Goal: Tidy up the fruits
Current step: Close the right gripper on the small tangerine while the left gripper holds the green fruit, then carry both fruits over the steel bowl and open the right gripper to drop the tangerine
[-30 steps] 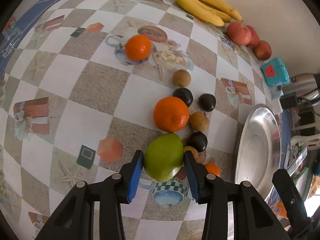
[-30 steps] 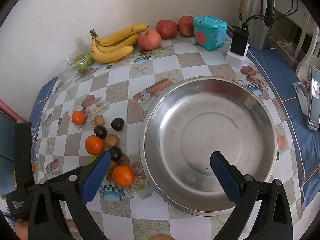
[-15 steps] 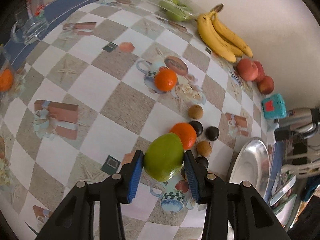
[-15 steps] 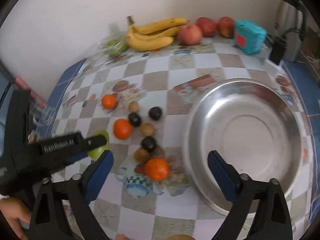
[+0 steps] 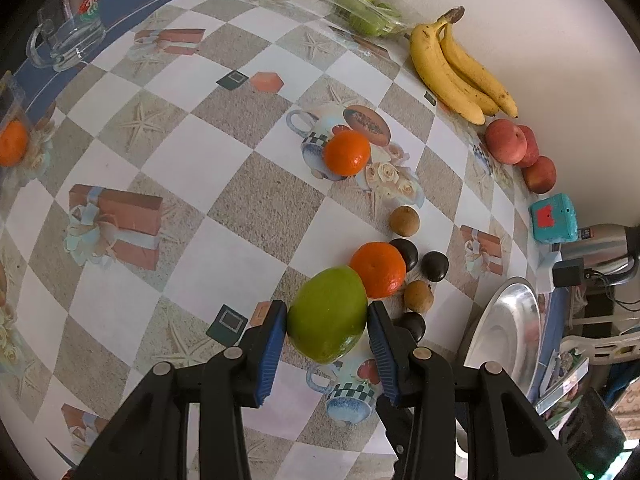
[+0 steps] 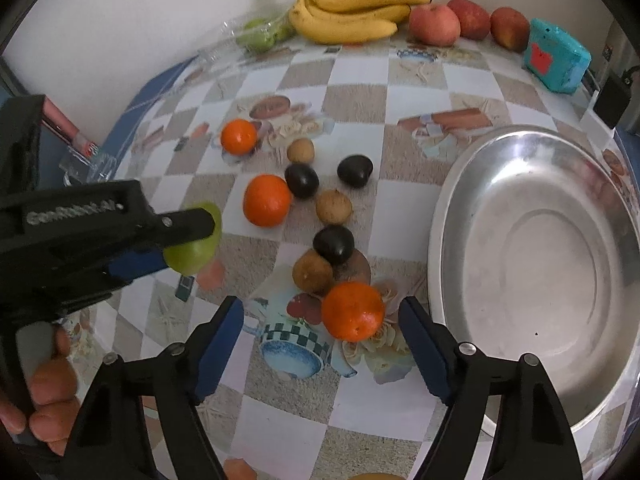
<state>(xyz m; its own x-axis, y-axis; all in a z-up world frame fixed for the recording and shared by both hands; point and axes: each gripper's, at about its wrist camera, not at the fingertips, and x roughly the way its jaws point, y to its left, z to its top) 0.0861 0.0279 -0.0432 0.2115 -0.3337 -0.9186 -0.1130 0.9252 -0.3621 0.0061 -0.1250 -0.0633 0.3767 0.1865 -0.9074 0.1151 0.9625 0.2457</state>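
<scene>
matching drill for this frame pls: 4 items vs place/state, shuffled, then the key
Items:
1. green fruit
2. bananas
3. metal bowl
4. orange nearest the right gripper

Place or state:
A. against the wall
B. empty
C. clamped in the left gripper
D. on the cloth between open jaws that have just been closing

Pairs: 1-C, 2-A, 3-B, 4-D

- I count three oranges on the table in the right wrist view, and a fourth far left in the left one.
- Three dark round fruits.
- Three small brown fruits.
- Three bananas.
- Three red apples.
- One large green fruit.
- One steel bowl.
</scene>
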